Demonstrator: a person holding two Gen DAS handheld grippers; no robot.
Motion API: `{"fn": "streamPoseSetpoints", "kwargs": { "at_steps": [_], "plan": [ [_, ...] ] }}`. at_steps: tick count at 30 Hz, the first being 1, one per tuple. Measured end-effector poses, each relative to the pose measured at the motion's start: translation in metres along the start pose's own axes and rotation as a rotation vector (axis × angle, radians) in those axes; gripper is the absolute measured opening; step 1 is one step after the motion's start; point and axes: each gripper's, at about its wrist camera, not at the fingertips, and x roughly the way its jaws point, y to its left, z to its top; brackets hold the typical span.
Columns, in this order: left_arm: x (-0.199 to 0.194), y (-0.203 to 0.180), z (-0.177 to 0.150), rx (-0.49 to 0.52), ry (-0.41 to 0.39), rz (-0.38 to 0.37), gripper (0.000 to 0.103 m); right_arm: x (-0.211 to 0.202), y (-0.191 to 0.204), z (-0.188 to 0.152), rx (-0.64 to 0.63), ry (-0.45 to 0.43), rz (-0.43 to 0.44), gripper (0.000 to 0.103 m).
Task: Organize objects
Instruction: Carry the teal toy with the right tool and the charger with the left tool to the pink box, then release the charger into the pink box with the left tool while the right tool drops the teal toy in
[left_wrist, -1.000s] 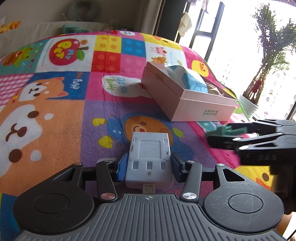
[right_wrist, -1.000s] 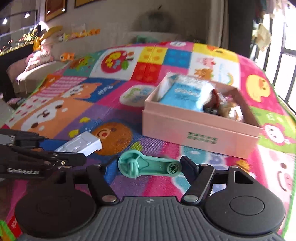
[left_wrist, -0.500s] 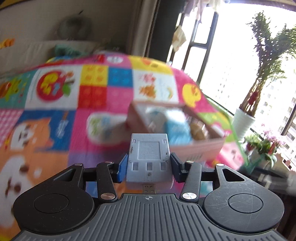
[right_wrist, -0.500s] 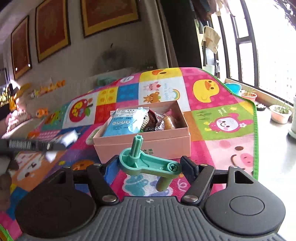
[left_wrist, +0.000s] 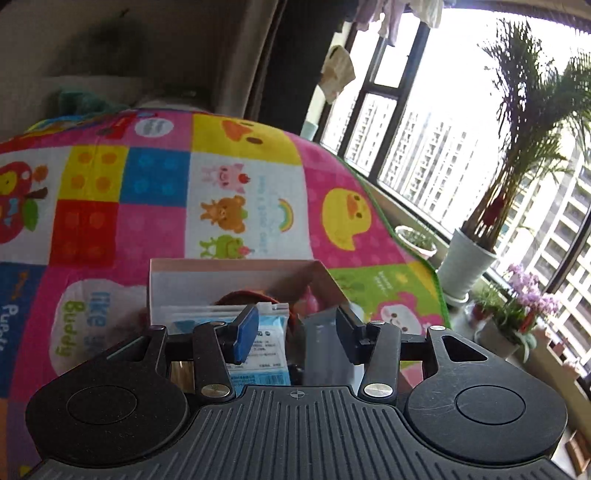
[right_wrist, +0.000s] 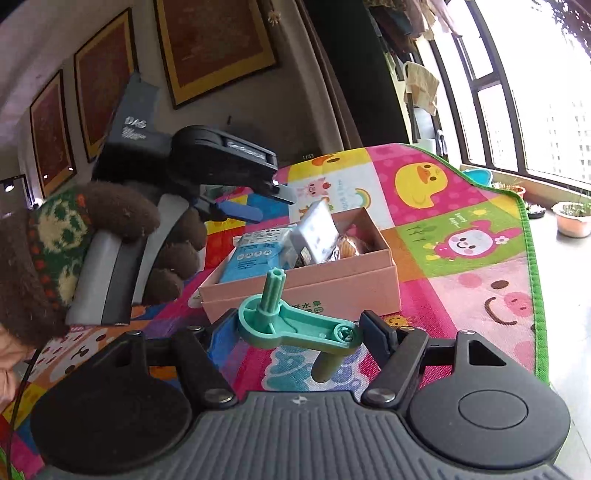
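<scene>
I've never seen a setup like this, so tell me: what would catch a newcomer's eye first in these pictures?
Probably the bright cartoon play mat, with ducks and pigs, covering the floor beside the window. On it sits an open pink box with a blue packet and a grey block tipped inside, under the left gripper. Close up, the right gripper pinches a green plastic crank.

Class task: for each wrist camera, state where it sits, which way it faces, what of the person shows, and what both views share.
Left wrist: on the open left gripper, looking down into the pink box and toward the window; no body part shows.
Right wrist: on the right gripper, shut on the teal crank, facing the box's long side; the knit-gloved left hand shows, holding the left gripper.
Shared: the box, blue packet, grey device, play mat.
</scene>
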Motion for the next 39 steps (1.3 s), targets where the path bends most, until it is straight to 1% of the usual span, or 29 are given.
{"fn": "streamPoseSetpoints", "kwargs": {
  "at_steps": [2,5,7,9,12,13,15,18,20,22,23,24,25,26,27,30,32,34,37,39],
  "plan": [
    [-0.019,0.009,0.000,-0.028,-0.055,-0.015,0.051,0.002,-0.001,0.000,0.005,0.010,0.004,0.071],
    [-0.049,0.026,-0.007,-0.044,-0.134,0.006,0.051,0.005,-0.003,0.000,0.017,0.036,0.012,0.071],
    [-0.065,0.043,-0.017,-0.078,-0.161,0.031,0.051,0.009,-0.008,0.002,0.046,0.063,0.023,0.071],
    [-0.076,0.063,-0.030,-0.125,-0.162,0.044,0.051,0.013,-0.014,0.013,0.064,0.092,0.034,0.071],
    [-0.084,0.090,-0.049,-0.177,-0.136,0.048,0.051,0.016,-0.015,0.054,-0.008,0.059,0.001,0.071],
    [-0.085,0.098,-0.055,-0.196,-0.127,0.045,0.051,0.019,-0.014,0.073,-0.025,0.051,0.005,0.071],
    [-0.086,0.111,-0.066,-0.244,-0.112,0.026,0.051,0.033,-0.010,0.113,-0.034,0.063,0.030,0.071],
    [-0.085,0.124,-0.075,-0.284,-0.090,-0.005,0.051,0.070,0.004,0.165,-0.001,0.104,0.097,0.071],
    [-0.087,0.130,-0.078,-0.293,-0.082,-0.015,0.051,0.100,0.018,0.188,0.016,0.119,0.128,0.071],
    [-0.092,0.136,-0.079,-0.295,-0.080,-0.021,0.051,0.135,0.030,0.201,0.045,0.131,0.153,0.071],
    [-0.095,0.139,-0.080,-0.295,-0.079,-0.019,0.051,0.152,0.033,0.203,0.051,0.136,0.159,0.073],
    [-0.099,0.143,-0.081,-0.295,-0.078,-0.010,0.051,0.169,0.035,0.203,0.056,0.149,0.132,0.081],
    [-0.103,0.148,-0.082,-0.297,-0.076,0.001,0.051,0.184,0.034,0.199,0.072,0.165,0.082,0.085],
    [-0.108,0.153,-0.084,-0.301,-0.074,0.013,0.051,0.196,0.030,0.194,0.088,0.181,0.050,0.085],
    [-0.111,0.158,-0.086,-0.307,-0.073,0.026,0.051,0.201,0.026,0.190,0.096,0.197,0.041,0.085],
    [-0.116,0.172,-0.090,-0.336,-0.072,0.069,0.051,0.190,0.009,0.175,0.082,0.197,0.002,0.085],
    [-0.113,0.175,-0.090,-0.357,-0.060,0.080,0.050,0.177,-0.002,0.169,0.051,0.201,-0.036,0.085],
    [-0.107,0.170,-0.087,-0.362,-0.047,0.070,0.051,0.164,-0.011,0.161,0.004,0.212,-0.072,0.085],
    [-0.100,0.150,-0.081,-0.319,-0.036,0.040,0.051,0.145,-0.024,0.149,-0.071,0.224,-0.119,0.085],
    [-0.095,0.135,-0.077,-0.285,-0.027,0.018,0.051,0.132,-0.033,0.139,-0.101,0.232,-0.129,0.085]
  ]
}}
